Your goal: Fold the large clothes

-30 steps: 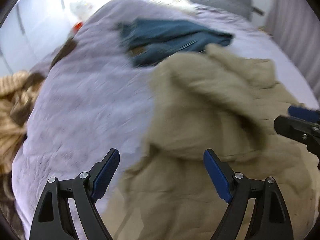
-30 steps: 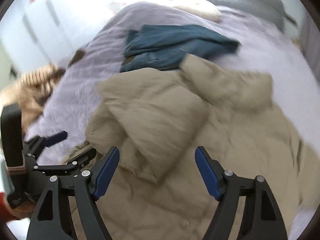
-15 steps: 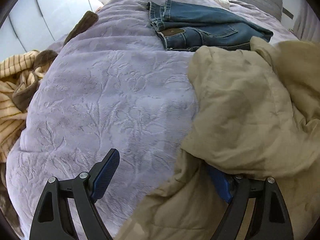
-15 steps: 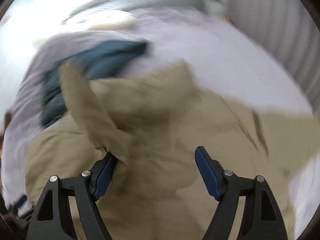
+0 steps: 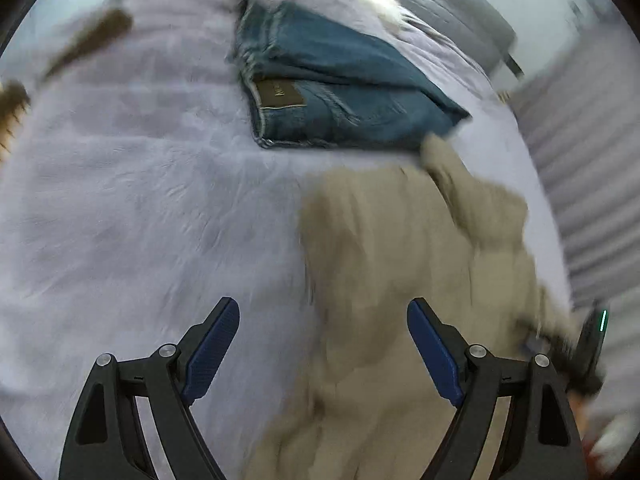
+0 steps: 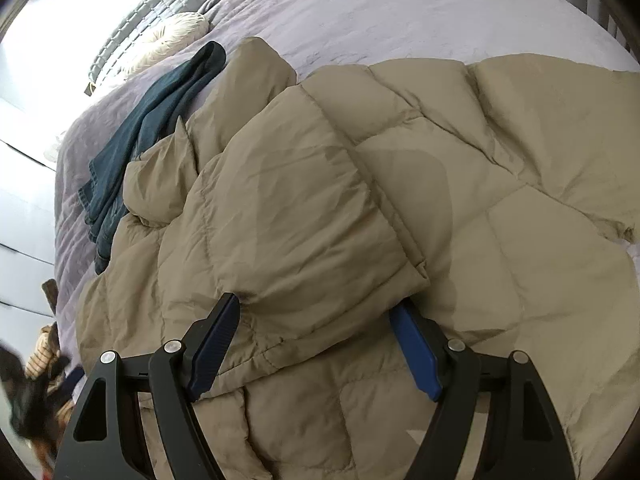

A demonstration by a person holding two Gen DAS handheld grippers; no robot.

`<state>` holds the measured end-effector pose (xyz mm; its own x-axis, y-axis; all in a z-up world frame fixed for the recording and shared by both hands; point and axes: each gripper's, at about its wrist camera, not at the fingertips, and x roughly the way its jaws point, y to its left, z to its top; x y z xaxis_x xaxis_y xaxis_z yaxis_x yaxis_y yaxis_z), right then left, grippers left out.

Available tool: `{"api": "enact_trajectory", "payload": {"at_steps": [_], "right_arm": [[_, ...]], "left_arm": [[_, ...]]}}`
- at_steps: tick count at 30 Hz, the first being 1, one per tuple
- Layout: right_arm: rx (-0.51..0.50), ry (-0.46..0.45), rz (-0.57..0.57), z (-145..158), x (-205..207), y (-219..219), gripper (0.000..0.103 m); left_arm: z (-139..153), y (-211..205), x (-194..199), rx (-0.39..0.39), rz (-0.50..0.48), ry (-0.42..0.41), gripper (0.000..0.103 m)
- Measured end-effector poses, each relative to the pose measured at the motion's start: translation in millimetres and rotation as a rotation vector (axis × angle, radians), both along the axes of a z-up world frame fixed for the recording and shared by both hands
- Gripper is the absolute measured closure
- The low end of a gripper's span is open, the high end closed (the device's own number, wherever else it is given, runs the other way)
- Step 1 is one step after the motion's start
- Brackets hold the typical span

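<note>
- Since the earlier frame, the right gripper (image 6: 314, 346) has been lowered onto the beige down jacket (image 6: 360, 200); its jaws are spread wide astride a folded sleeve, not clamped.
- The left gripper (image 5: 322, 354) is held open, empty, over the jacket's edge.
- The jacket is spread on the lilac bedspread (image 5: 140, 208) beside folded jeans (image 5: 328, 96); most folding seems left.

The left gripper (image 5: 323, 354) is sitting at the bottom centre of its own view, its jaws standing wide apart with nothing pressed between the blue pads (image 5: 212, 354). The right gripper (image 6: 316, 350) is filling the bottom centre of its view, jaws likewise spread wide, the pads (image 6: 414, 354) gripping nothing. It is also showing, blurred, at the lower right edge of the left view.
</note>
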<state>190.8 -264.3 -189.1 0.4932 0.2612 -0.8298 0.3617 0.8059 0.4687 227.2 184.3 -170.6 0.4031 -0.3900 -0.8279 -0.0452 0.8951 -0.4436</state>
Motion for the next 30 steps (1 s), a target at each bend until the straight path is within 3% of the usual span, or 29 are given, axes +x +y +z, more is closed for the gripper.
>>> {"api": "enact_trajectory", "payload": {"at_steps": [1,4,7,8,9,10,12,13,16,19,23,26,30], "right_arm": [[0.003,0.0,-0.001,0,-4,-1,0.023],[0.013,-0.001,0.003,2,-10,-4,0.023],[0.016,-0.003,0.006,1,-12,-4,0.024],[0.014,0.0,0.0,1,-13,-5,0.027],[0.02,0.003,-0.007,1,-12,-5,0.044],[0.045,0.012,-0.014,-1,-11,-6,0.073],[0.127,0.02,-0.03,-5,-12,-8,0.09],[0.146,0.019,-0.04,-6,-12,-7,0.092],[0.131,0.014,-0.037,-7,-11,7,0.093],[0.112,0.037,-0.044,-12,-13,15,0.094],[0.083,0.057,-0.004,-8,-15,15,0.093],[0.053,0.076,0.065,3,-20,12,0.084],[-0.048,0.021,0.027,29,-38,-6,0.083]], "left_arm": [[-13,-1,15,-0.047,0.0,0.038,0.016],[-38,-19,33,-0.084,-0.042,0.107,0.019],[-41,-37,37,-0.134,-0.1,0.106,0.074],[-38,-43,36,-0.113,-0.11,0.093,0.08],[-26,-50,34,-0.032,-0.124,0.041,0.083],[-16,-55,31,0.046,-0.139,-0.003,0.084],[-1,-60,29,0.183,-0.169,-0.085,0.084],[2,-61,27,0.254,-0.186,-0.116,0.084],[-12,-54,35,0.31,-0.202,-0.082,0.084],[-26,-55,39,0.431,-0.2,-0.077,0.083],[-17,-35,35,0.563,-0.048,-0.069,0.083],[2,-23,23,0.508,-0.036,-0.084,0.083],[26,-32,-4,0.449,-0.102,-0.136,0.083]]}}
